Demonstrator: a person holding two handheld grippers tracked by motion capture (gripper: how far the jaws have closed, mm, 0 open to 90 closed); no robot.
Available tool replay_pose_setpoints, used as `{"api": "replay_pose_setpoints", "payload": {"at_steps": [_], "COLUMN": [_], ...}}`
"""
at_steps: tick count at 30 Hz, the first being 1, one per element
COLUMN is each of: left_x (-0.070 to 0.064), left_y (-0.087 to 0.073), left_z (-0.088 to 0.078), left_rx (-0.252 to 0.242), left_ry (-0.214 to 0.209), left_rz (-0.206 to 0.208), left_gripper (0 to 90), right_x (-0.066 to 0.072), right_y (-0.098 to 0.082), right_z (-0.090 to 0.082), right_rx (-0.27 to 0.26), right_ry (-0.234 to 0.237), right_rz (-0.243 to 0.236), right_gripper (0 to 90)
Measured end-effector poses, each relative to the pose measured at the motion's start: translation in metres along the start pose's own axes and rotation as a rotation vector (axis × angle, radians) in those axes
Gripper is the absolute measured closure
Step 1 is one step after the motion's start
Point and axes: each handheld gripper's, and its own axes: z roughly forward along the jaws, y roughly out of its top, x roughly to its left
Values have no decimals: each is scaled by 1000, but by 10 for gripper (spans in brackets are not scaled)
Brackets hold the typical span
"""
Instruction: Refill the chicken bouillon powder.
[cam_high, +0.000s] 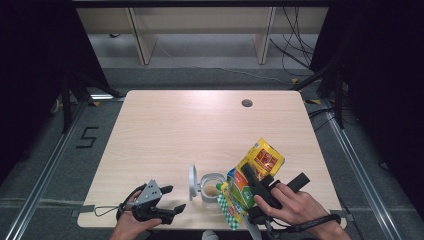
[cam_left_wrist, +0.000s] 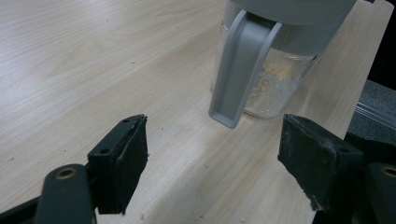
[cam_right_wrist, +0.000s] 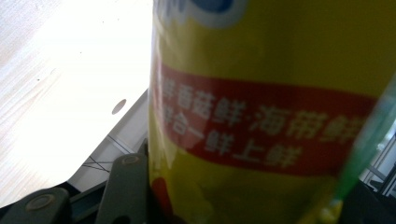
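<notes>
While our right gripper (cam_high: 250, 186) clamps the yellow, red-banded bag (cam_high: 252, 175) tilted over the jar (cam_high: 212, 186), left gripper (cam_high: 169, 198) gapes empty.

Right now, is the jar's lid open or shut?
Open. The grey lid stands flipped up beside the jar, whose mouth shows some tan powder inside.

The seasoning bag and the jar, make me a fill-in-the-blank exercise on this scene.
1. The right gripper holds a yellow seasoning bag tilted over the clear ____.
2. The jar has its grey flip lid standing ____.
3. The left gripper has its jaws ____, with nothing between them.
4. A little pale ____ lies in the bottom of the jar.

Missing words: jar; open; open; powder
</notes>
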Motion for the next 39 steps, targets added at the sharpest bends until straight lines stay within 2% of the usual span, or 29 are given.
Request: {"api": "replay_pose_setpoints", "payload": {"at_steps": [3,4,5,6,8,11,13,17,19,20,21,23,26,31,32,34,35,36,37,38,39], "left_x": [0,0,0,0,0,0,0,0,0,0,0,0,0,0,0,0,0,1,0,0,0], "left_y": [0,0,0,0,0,0,0,0,0,0,0,0,0,0,-1,-1,0,0,-1,0,-1], "left_z": [0,0,0,0,0,0,0,0,0,0,0,0,0,0,0,0,0,0,0,0,0], "left_rx": [-1,-1,0,0,0,0,-1,1,1,1,1,0,-1,0,7,6,6,6,6,6,6], "left_ry": [1,1,1,1,1,0,0,0,0,1,1,2,3,4,7,5,5,5,6,4,5], "left_rz": [-3,-3,-2,-2,0,0,-1,0,0,0,-1,-1,-2,-2,-22,-25,-20,3,-26,-24,-24], "left_gripper": [233,233,233,233,233,233,233,233,233,232,232,231,230,227,226,223,222,222,222,221,220], "right_x": [-1,-4,-2,-3,-6,-5,-6,-5,-6,-4,-3,-3,-5,-5,-5,-6,-6,-6,-6,-5,-6], "right_y": [-1,-2,-2,-3,-3,-2,-2,-1,-1,-1,0,0,0,0,0,0,0,0,0,0,0], "right_z": [-1,-1,-1,-1,-1,-1,-1,-1,0,0,0,0,0,0,0,0,-1,-1,-1,-1,-1], "right_rx": [7,6,12,14,17,11,15,10,13,9,11,-2,-8,-11,-10,-16,-5,-4,-4,-1,-7], "right_ry": [-7,3,-14,-6,-2,-3,-11,-1,-1,0,-17,-9,2,-4,-6,-10,-5,-6,-5,-16,-4], "right_rz": [-7,-35,-10,-9,-47,-25,-49,-45,-76,-43,-35,-18,-35,-27,-28,-43,-32,-32,-32,-36,-33], "right_gripper": [530,530,530,530,531,531,530,531,531,531,531,531,531,531,531,531,531,531,531,532,532]}}
